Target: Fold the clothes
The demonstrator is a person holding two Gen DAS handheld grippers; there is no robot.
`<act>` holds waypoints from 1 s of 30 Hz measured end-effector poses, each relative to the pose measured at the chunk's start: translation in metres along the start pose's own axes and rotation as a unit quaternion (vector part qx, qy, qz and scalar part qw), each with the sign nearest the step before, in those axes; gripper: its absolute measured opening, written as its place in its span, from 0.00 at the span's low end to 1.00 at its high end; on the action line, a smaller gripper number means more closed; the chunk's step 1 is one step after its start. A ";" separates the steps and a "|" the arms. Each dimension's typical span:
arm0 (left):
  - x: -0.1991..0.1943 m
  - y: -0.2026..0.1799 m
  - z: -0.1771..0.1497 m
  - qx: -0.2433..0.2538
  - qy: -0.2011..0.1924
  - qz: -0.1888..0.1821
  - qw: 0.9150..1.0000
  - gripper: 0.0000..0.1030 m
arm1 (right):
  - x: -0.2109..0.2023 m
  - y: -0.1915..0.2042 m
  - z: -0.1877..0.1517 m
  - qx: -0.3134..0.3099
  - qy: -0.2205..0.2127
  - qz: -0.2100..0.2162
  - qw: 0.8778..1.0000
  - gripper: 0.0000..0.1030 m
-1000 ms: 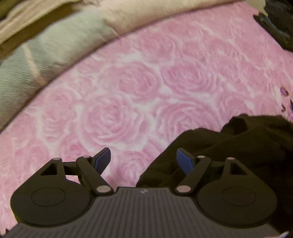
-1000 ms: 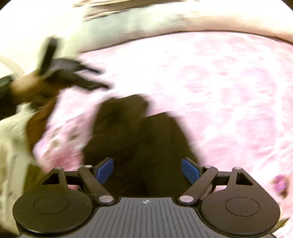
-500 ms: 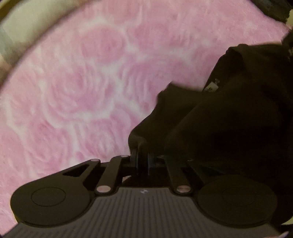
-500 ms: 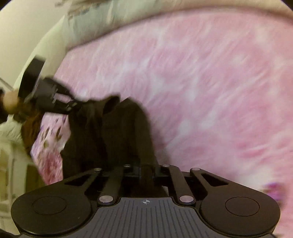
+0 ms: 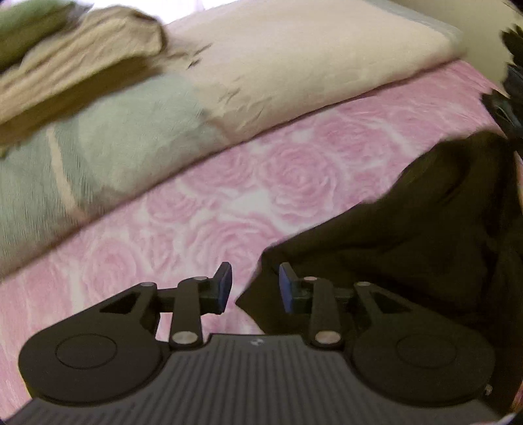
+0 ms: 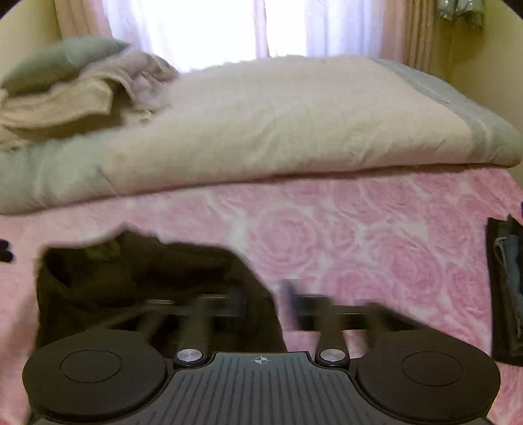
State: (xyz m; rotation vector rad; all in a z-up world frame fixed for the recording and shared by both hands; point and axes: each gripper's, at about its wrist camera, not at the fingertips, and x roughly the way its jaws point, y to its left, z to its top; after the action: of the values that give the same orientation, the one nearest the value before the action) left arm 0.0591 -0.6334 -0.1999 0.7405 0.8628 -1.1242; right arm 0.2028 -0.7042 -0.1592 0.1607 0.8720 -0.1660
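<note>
A dark brown garment (image 5: 408, 235) lies crumpled on the pink rose-patterned bedspread (image 5: 228, 202). In the left wrist view it fills the right side, and its near corner lies just past my left gripper (image 5: 253, 284), which is open with blue pads and holds nothing. In the right wrist view the garment (image 6: 147, 278) lies at the lower left. My right gripper (image 6: 264, 300) is blurred by motion; its fingers stand apart, the left one over the garment's edge, the right one over the bedspread (image 6: 376, 245).
A thick folded beige and grey-green duvet (image 6: 261, 130) lies across the far side of the bed, with crumpled beige cloth (image 6: 72, 98) on its left end. A window with curtains (image 6: 228, 26) is behind. A dark folded item (image 6: 505, 287) lies at the right edge.
Both grippers were shut on the dark garment half a second ago. Now both are open and the garment lies released on the bedspread. Both cameras have tilted up toward the duvet.
</note>
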 end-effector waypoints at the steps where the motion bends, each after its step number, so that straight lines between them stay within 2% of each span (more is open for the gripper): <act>1: 0.000 -0.003 -0.006 -0.005 0.004 -0.003 1.000 0.36 | 0.002 0.005 -0.006 -0.007 0.001 0.008 1.000 0.80; 6: -0.010 -0.034 -0.044 -0.018 0.029 -0.050 0.998 0.46 | -0.005 0.033 -0.046 -0.038 0.038 0.077 0.996 0.80; 9: -0.011 -0.059 -0.060 -0.032 0.041 -0.086 0.995 0.51 | -0.003 0.058 -0.075 -0.088 0.092 0.099 0.987 0.80; 11: -0.005 -0.081 -0.058 -0.036 0.042 -0.112 0.992 0.58 | 0.001 0.068 -0.097 -0.112 0.136 0.096 0.980 0.80; 12: -0.001 -0.094 -0.053 -0.030 0.039 -0.123 0.991 0.58 | 0.003 0.070 -0.108 -0.118 0.158 0.094 0.976 0.80; 13: 0.002 -0.106 -0.048 -0.020 0.035 -0.131 0.991 0.58 | 0.003 0.068 -0.116 -0.117 0.173 0.090 0.974 0.66; 14: 0.005 -0.119 -0.043 -0.011 0.030 -0.139 0.990 0.61 | 0.002 0.065 -0.123 -0.113 0.186 0.089 0.972 0.18; 15: 0.010 -0.132 -0.036 -0.002 0.029 -0.146 0.989 0.62 | -0.002 0.061 -0.131 -0.113 0.200 0.079 0.970 0.00; 17: 0.023 -0.157 -0.021 0.017 0.030 -0.160 0.987 0.64 | -0.016 0.050 -0.144 -0.110 0.209 0.062 0.970 0.00; 19: 0.038 -0.185 -0.010 0.048 0.035 -0.158 0.986 0.64 | -0.036 0.034 -0.152 -0.087 0.215 0.052 0.971 0.00; 22: 0.061 -0.216 -0.005 0.084 0.057 -0.123 0.987 0.63 | -0.062 0.006 -0.165 -0.037 0.232 0.023 0.972 0.00; 24: 0.074 -0.224 -0.005 0.082 0.077 -0.106 0.988 0.56 | -0.078 -0.013 -0.175 -0.002 0.242 0.010 0.970 0.00; 25: 0.077 -0.224 -0.006 0.080 0.086 -0.102 0.988 0.34 | -0.084 -0.020 -0.179 0.011 0.242 0.010 0.970 0.00; 26: 0.079 -0.223 -0.006 0.079 0.095 -0.100 0.987 0.03 | -0.087 -0.022 -0.182 0.015 0.241 0.011 0.970 0.00; 28: 0.063 -0.204 -0.009 0.066 0.090 -0.098 0.989 0.01 | -0.087 -0.022 -0.183 0.010 0.237 0.019 0.971 0.00; 30: 0.041 -0.182 -0.013 0.049 0.079 -0.097 0.991 0.01 | -0.084 -0.012 -0.174 -0.014 0.212 0.033 0.977 0.00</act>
State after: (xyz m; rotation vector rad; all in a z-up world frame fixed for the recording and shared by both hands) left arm -0.1100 -0.6905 -0.2555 0.8504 1.0355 -1.3002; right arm 0.0172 -0.6736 -0.2060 0.2011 1.2914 -0.0570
